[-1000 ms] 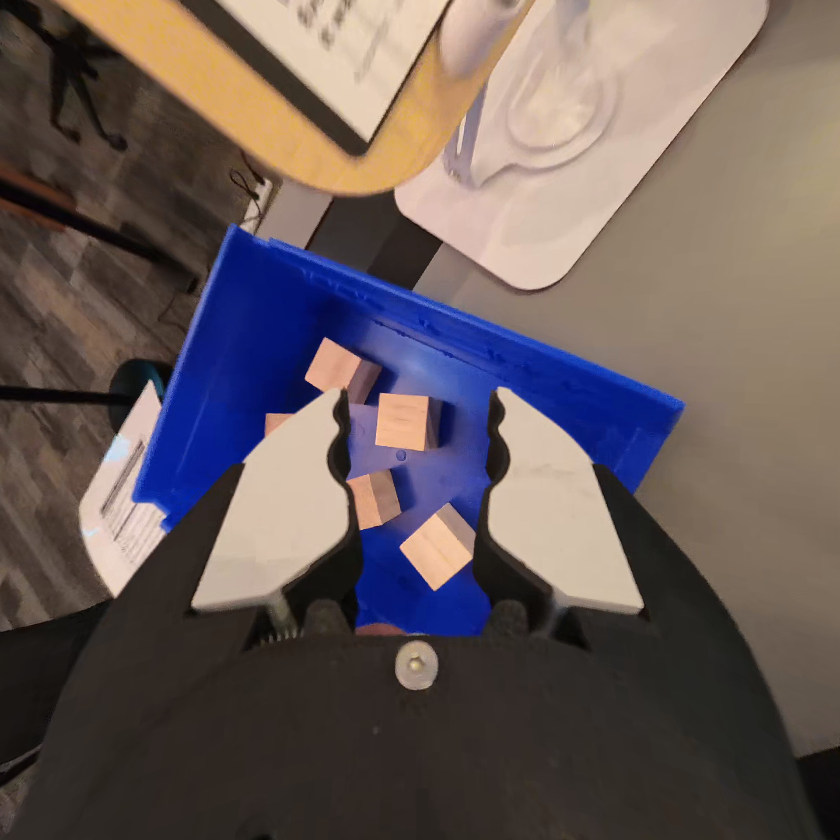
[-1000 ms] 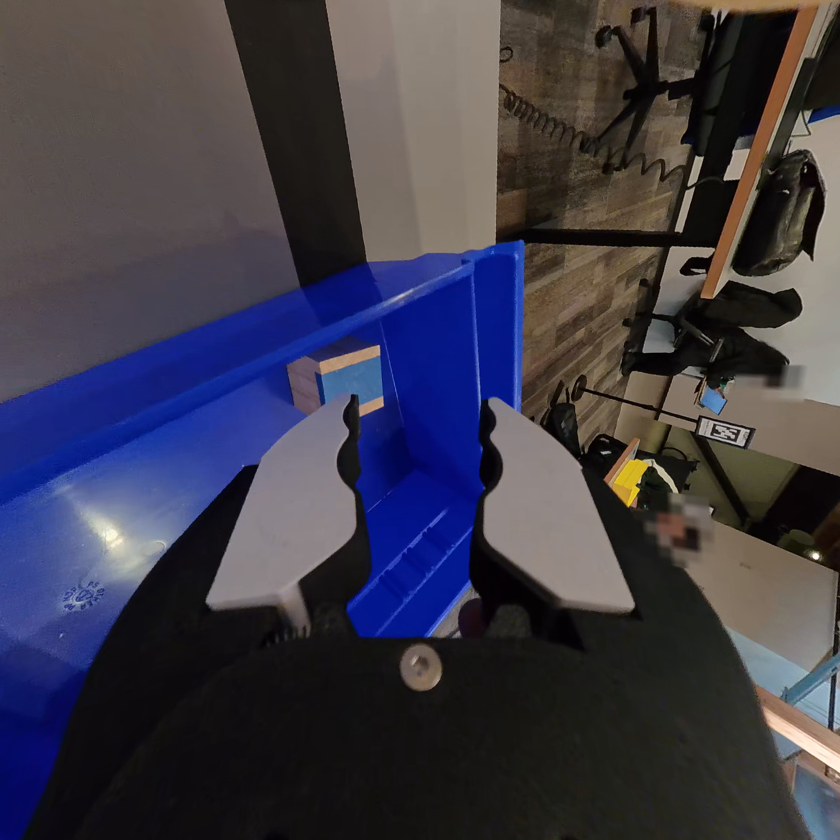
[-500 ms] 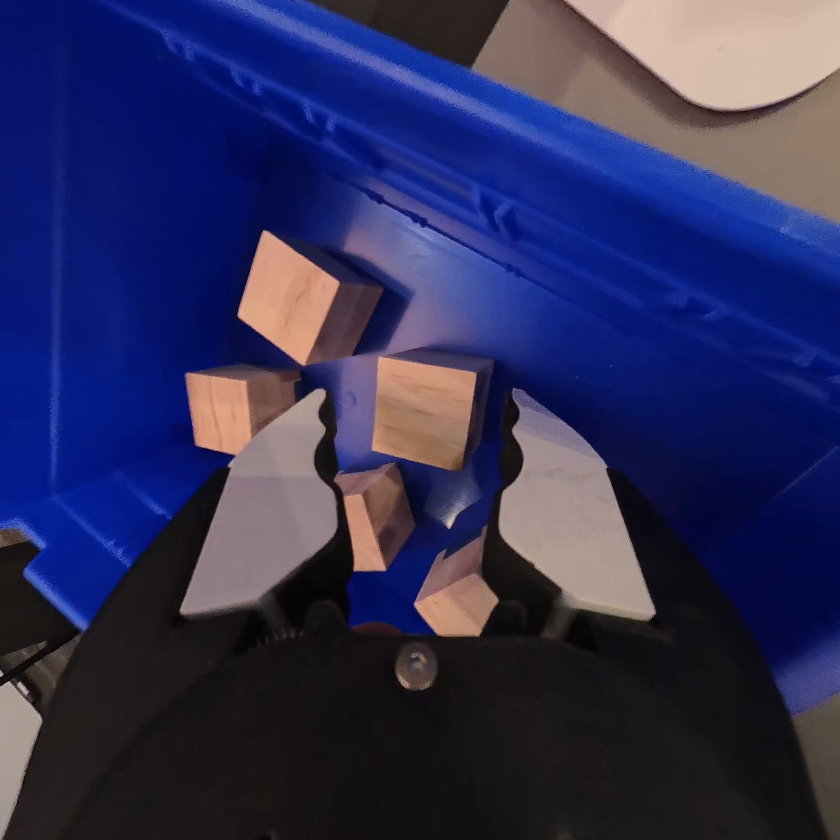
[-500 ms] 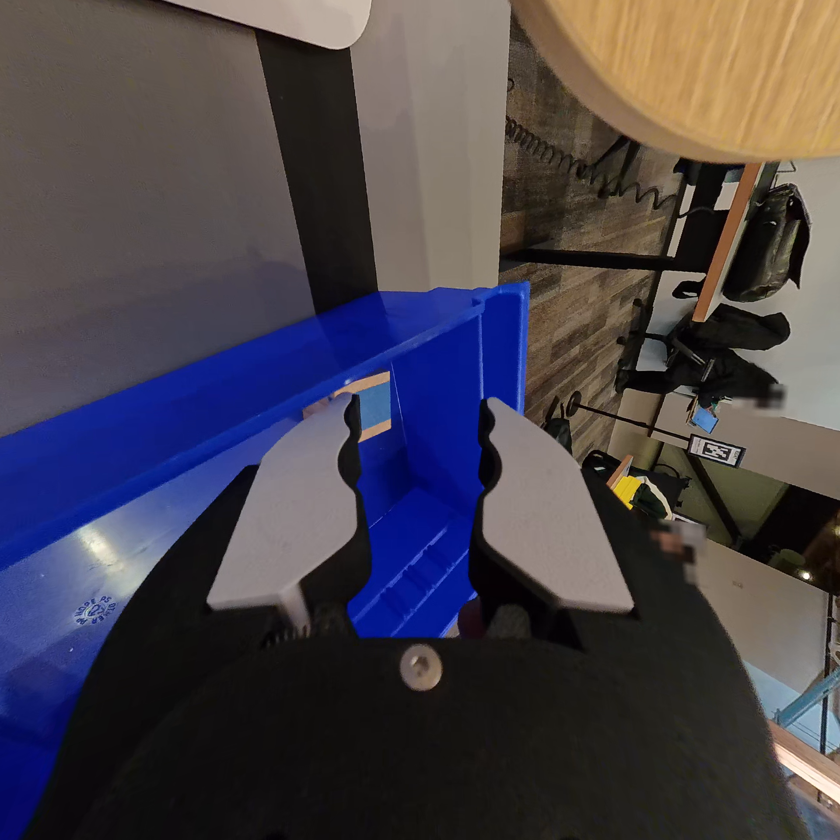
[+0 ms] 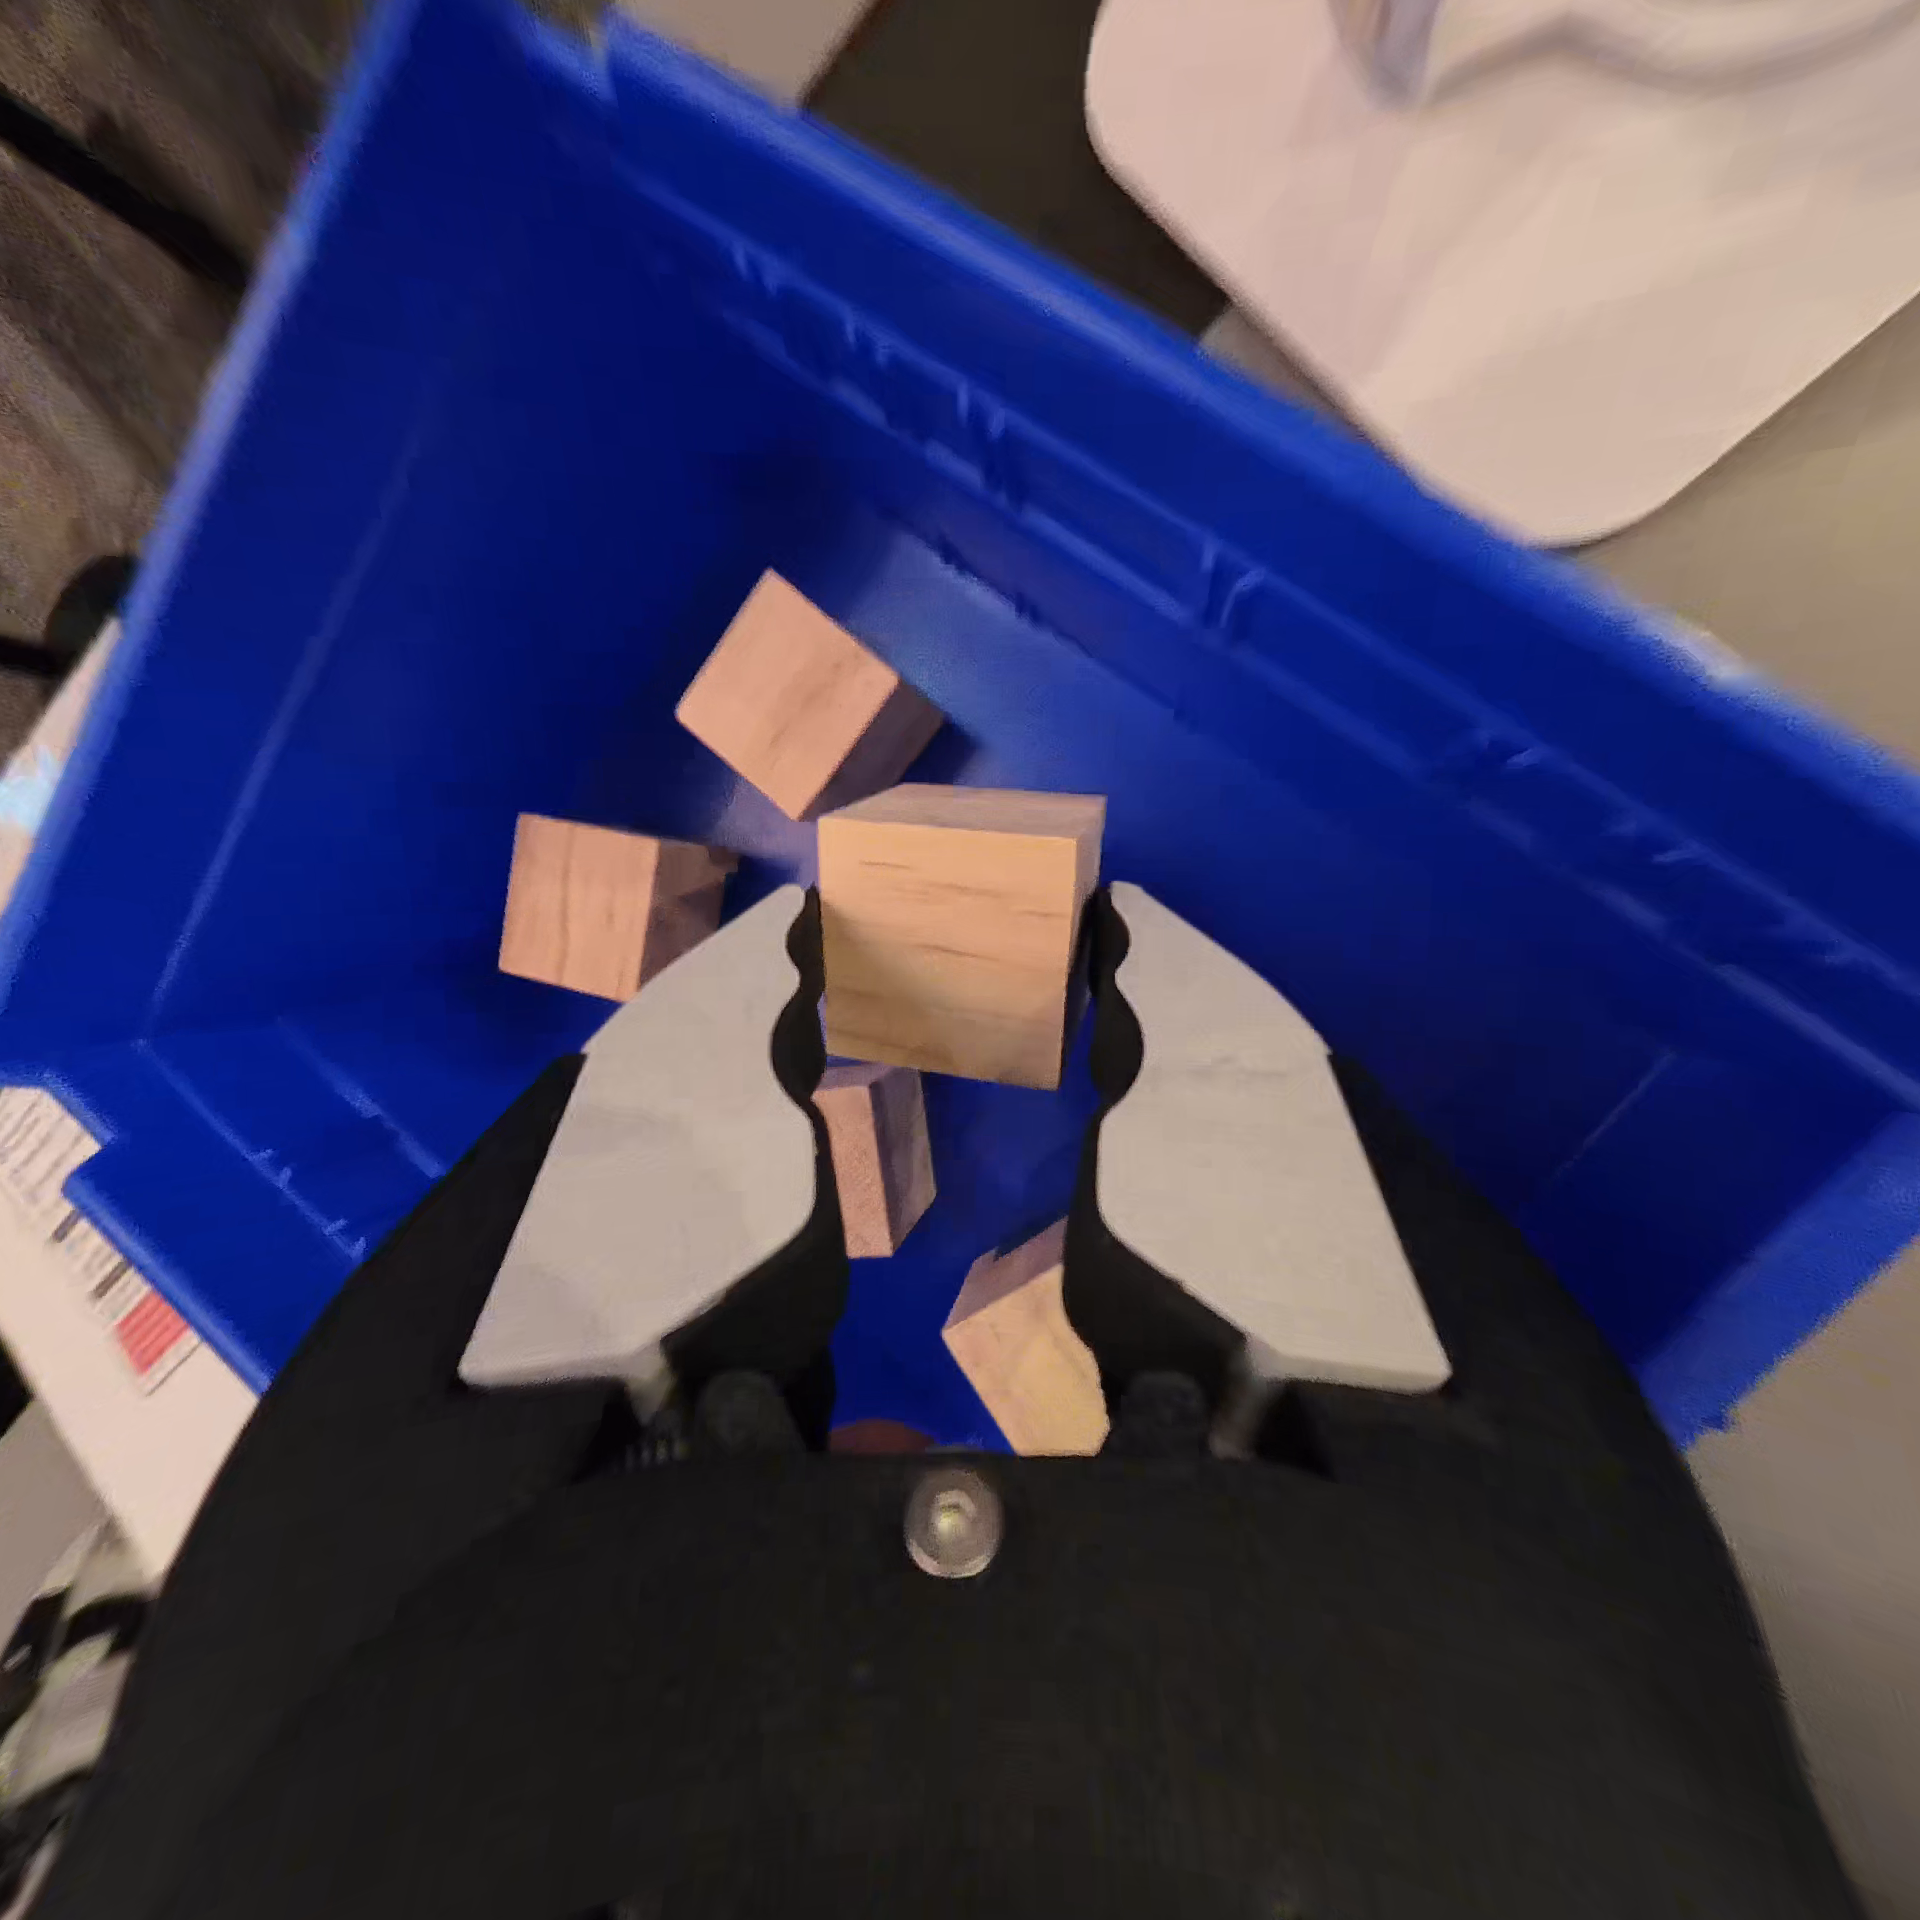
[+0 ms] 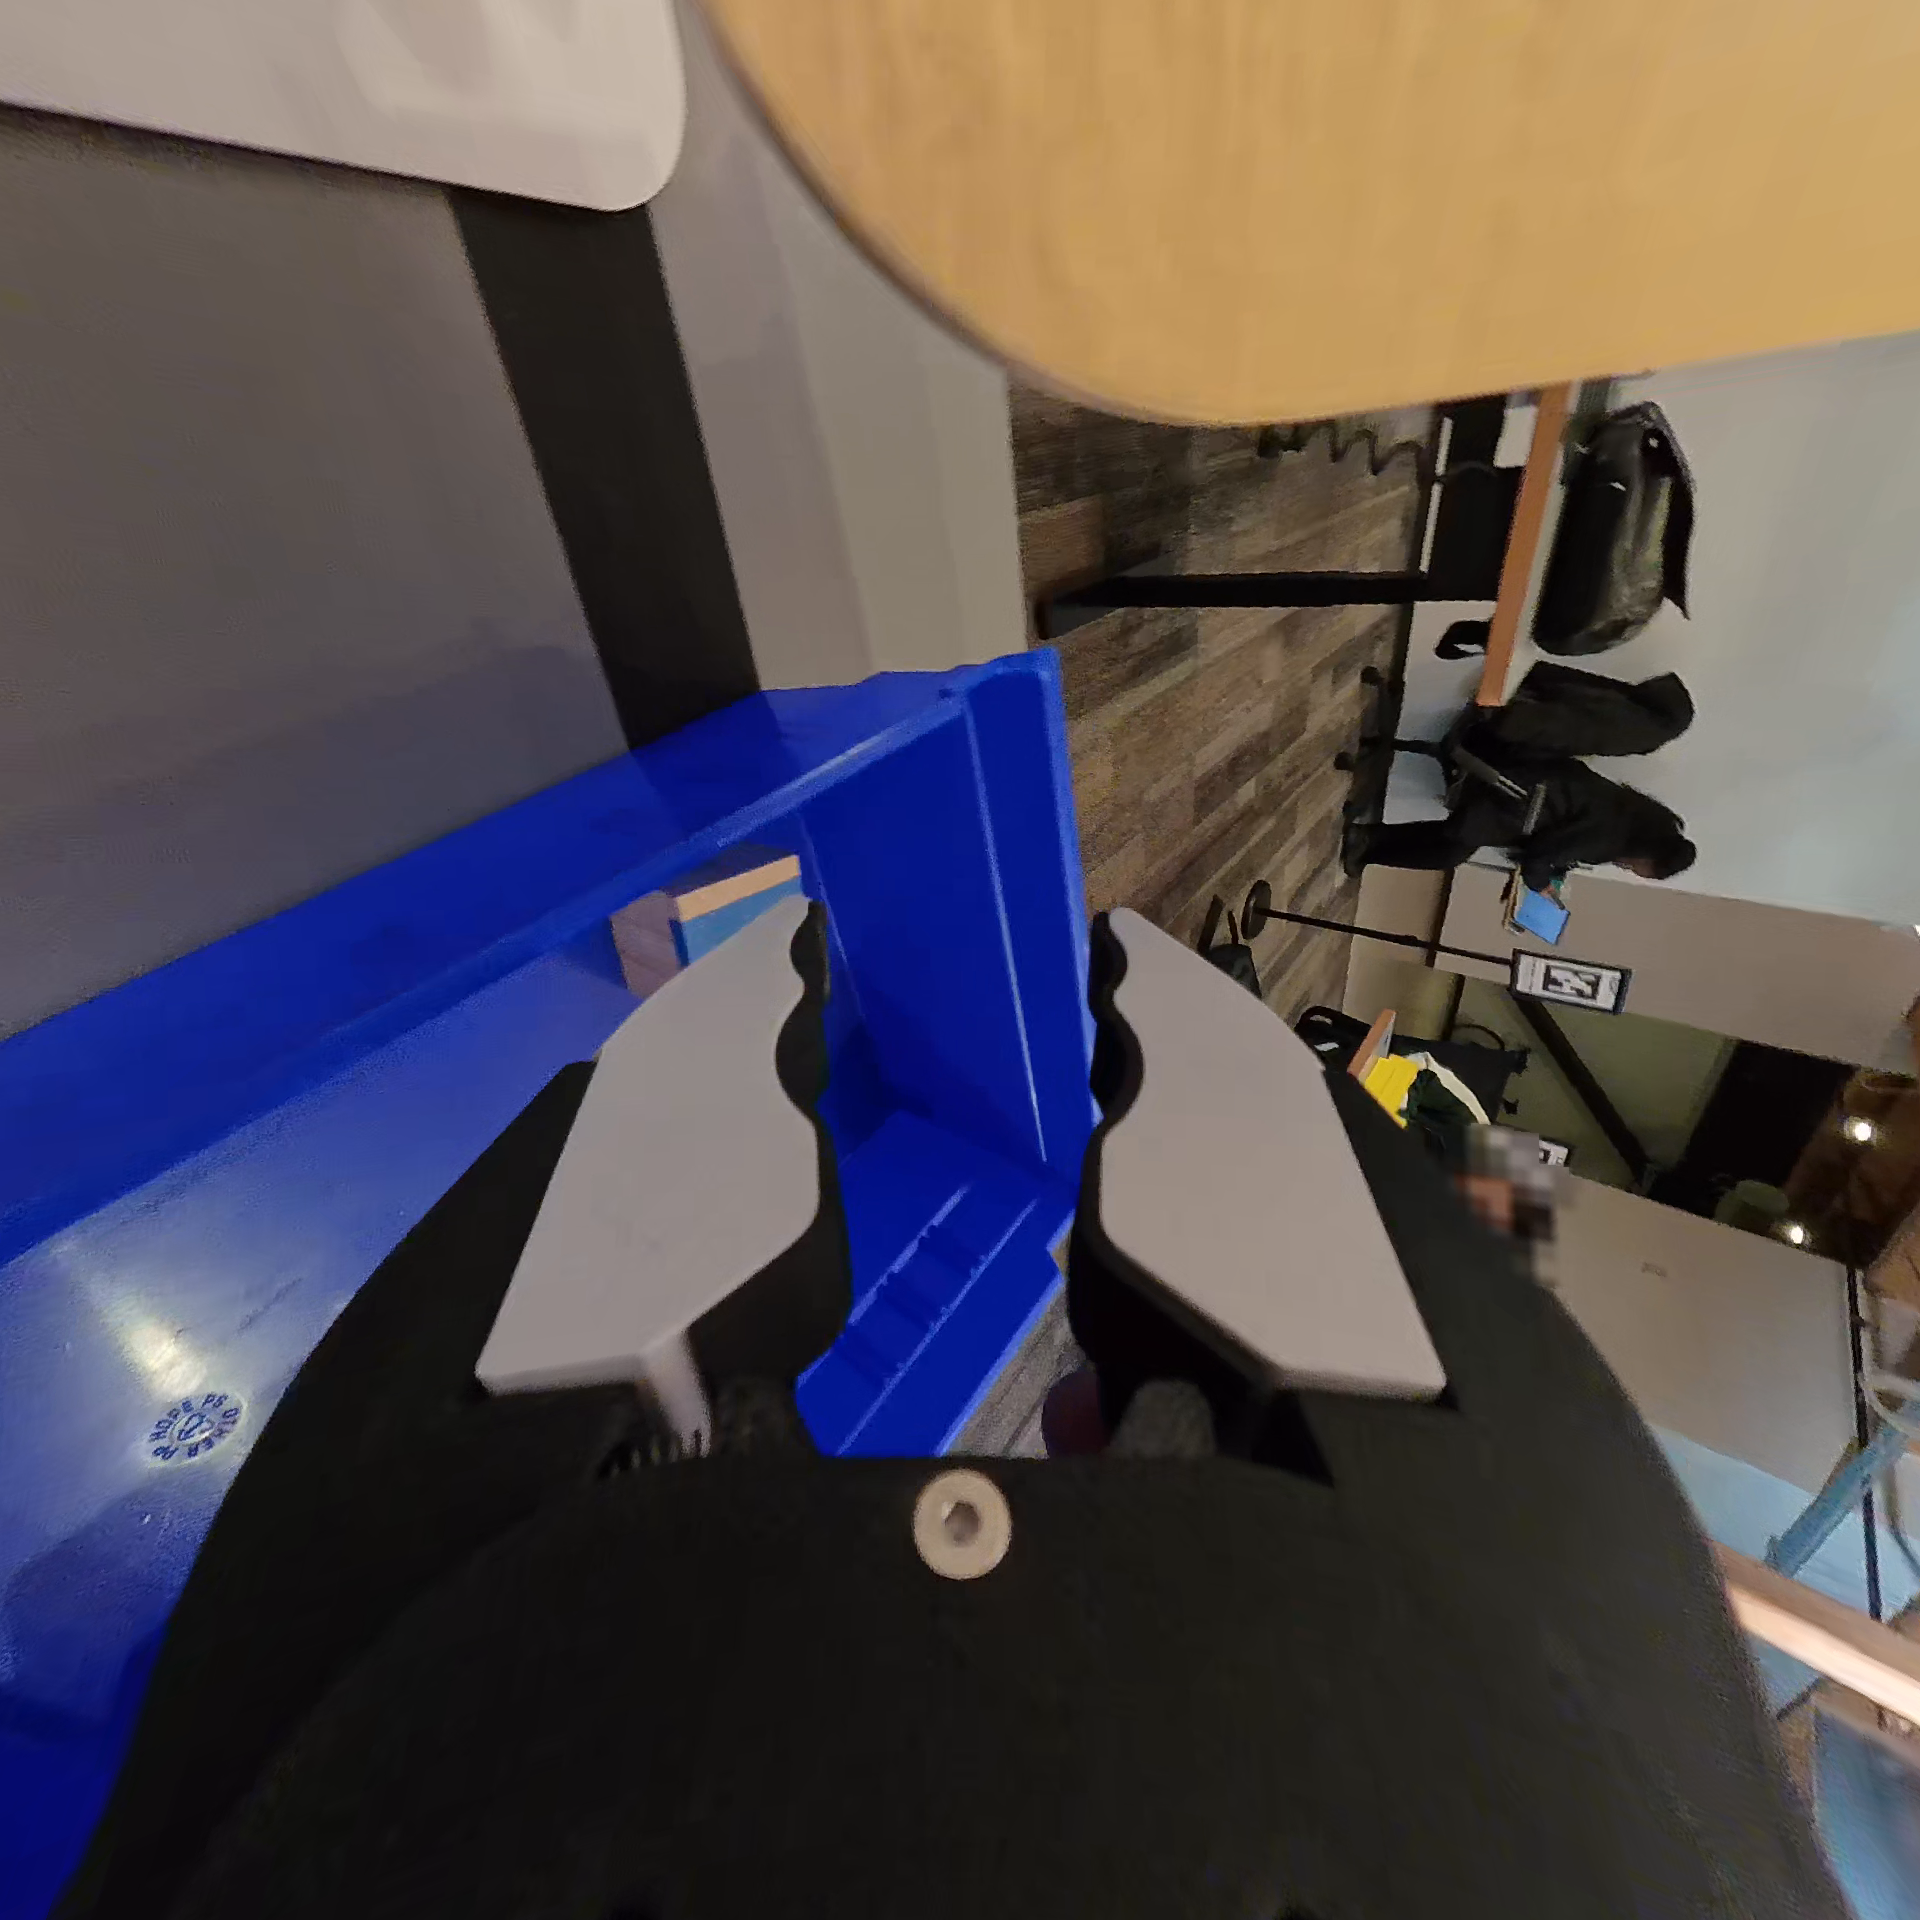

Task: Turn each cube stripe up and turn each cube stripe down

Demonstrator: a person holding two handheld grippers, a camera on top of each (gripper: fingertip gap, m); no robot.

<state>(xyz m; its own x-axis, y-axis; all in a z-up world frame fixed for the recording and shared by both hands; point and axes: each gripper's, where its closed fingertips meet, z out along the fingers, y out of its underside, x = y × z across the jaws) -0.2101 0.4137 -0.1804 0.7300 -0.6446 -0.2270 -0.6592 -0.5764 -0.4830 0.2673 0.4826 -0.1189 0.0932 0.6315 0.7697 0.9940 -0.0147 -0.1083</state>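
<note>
In the left wrist view my left gripper (image 5: pixel 951 904) is shut on a plain wooden cube (image 5: pixel 945 956) and holds it above the floor of the blue bin (image 5: pixel 468 416). No stripe shows on its visible faces. Several more wooden cubes lie in the bin, among them one at the back (image 5: pixel 790 696), one to the left (image 5: pixel 592 904) and one under the jaws (image 5: pixel 873 1164). In the right wrist view my right gripper (image 6: pixel 951 935) straddles the bin's end wall (image 6: pixel 935 883), which fills the space between its pads. A cube with a blue stripe (image 6: pixel 717 914) sits just inside that wall.
The bin stands on a grey table (image 6: pixel 260 520) near its edge, with floor beyond. A white mat (image 5: pixel 1507 260) lies beyond the bin's far wall. A printed sheet (image 5: pixel 62 1299) lies by the bin's near left corner. A wooden tabletop (image 6: pixel 1299 187) overhangs.
My left gripper went down into the bin, closed on the middle cube and lifted it. My right gripper kept its place on the bin's end wall.
</note>
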